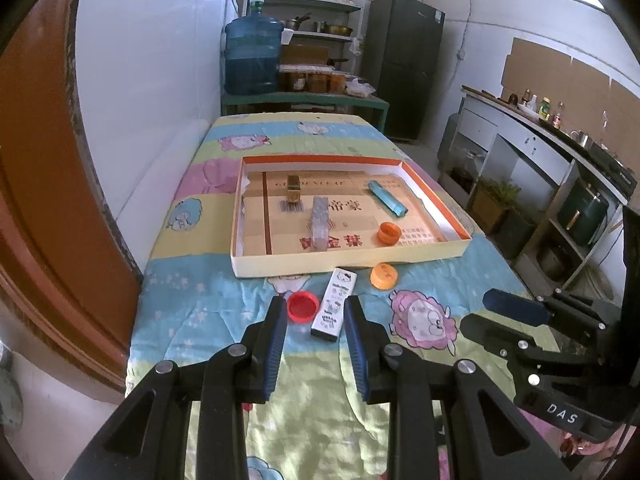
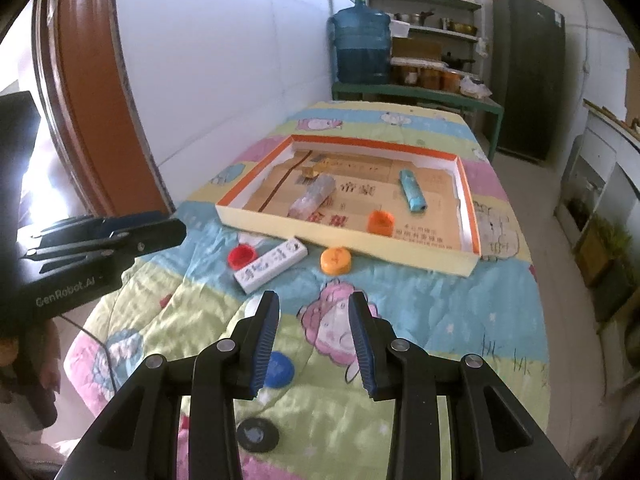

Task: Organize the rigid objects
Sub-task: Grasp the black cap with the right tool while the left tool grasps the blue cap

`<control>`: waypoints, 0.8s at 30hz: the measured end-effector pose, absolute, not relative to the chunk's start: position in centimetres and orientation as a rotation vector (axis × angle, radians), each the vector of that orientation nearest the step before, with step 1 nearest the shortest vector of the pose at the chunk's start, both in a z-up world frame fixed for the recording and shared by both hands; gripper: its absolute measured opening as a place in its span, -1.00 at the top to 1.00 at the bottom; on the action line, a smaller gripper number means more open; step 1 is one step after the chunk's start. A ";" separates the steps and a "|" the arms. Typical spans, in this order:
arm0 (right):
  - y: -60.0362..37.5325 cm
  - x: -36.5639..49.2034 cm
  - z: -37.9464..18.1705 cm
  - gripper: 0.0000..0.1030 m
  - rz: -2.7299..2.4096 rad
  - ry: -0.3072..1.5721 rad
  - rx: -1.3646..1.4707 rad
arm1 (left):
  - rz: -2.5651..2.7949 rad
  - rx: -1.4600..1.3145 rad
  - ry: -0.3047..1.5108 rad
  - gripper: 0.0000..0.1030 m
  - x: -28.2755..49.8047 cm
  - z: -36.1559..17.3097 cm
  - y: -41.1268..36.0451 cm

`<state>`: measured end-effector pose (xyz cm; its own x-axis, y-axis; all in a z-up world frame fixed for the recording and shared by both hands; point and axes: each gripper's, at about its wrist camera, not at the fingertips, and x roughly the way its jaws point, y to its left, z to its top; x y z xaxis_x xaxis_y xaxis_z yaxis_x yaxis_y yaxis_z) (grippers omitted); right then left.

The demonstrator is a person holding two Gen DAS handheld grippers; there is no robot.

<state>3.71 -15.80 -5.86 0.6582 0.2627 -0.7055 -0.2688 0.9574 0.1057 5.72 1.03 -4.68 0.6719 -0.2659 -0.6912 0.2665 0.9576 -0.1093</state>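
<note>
My left gripper (image 1: 316, 314) is open wide and holds nothing; between its fingers I see the flat white rectangular case (image 1: 334, 305) lying on the cartoon-printed quilt (image 1: 224, 292), with the red plastic cap (image 1: 303, 307) just beside it. My right gripper (image 2: 314, 312) is also open and empty. The shallow cardboard tray (image 1: 348, 257) already contains an orange cap (image 1: 389, 233) and a blue tube (image 1: 387, 197).

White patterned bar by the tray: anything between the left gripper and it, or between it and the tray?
Nothing visible blocks the open left gripper from the white bar. A red cap lies close on its left. Between bar and tray stands only the tray's low front wall.
</note>
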 end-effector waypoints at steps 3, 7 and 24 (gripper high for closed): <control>-15.6 2.9 -6.2 0.28 0.304 0.804 -0.008 | -0.304 0.000 0.780 0.43 5.1 -4.8 0.9; -15.5 1.8 -6.8 0.28 0.310 0.818 -0.012 | -0.314 -0.006 0.788 0.43 4.6 -5.3 0.9; -14.0 -1.6 -10.2 0.28 0.373 0.883 -0.012 | -0.366 -0.015 0.824 0.43 3.0 -7.6 0.3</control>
